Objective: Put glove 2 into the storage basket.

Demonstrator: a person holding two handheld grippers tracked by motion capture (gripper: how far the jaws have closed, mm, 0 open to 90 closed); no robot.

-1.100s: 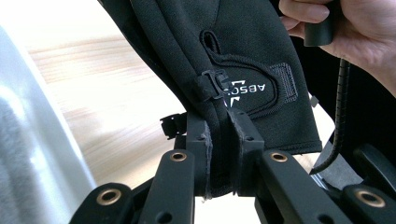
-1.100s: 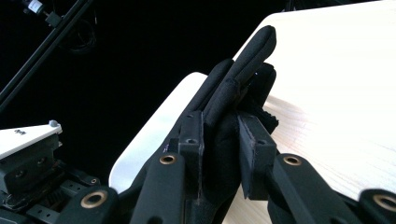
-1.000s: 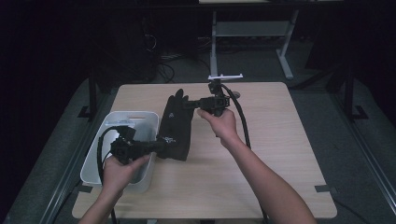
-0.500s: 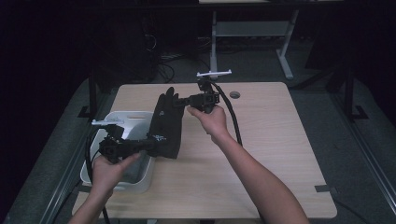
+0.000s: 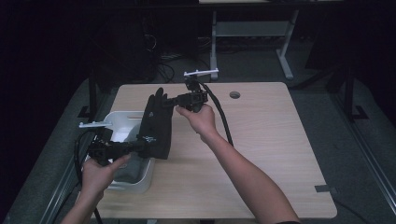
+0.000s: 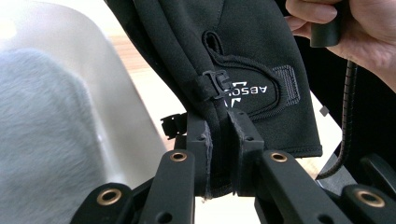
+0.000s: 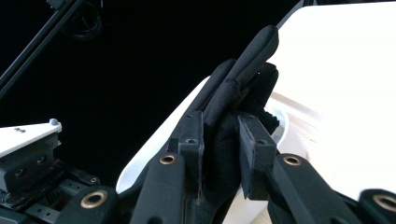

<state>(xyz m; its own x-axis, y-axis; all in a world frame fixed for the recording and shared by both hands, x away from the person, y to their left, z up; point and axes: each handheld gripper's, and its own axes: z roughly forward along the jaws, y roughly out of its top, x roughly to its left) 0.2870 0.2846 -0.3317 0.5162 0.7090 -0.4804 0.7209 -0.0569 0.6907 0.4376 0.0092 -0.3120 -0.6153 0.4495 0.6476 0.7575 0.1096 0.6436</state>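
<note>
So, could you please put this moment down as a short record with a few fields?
item: black glove, lifted between the two grippers
left gripper: shut on the cuff end
right gripper: shut on the finger end
bin: white, at the table's left edge, under part of the glove
bin contents: something grey
table: light wood

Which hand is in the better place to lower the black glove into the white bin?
Probably left. The left hand-held gripper clamps the glove's cuff right at the bin; the right hand-held gripper holds the fingers farther off, over the table.
</note>
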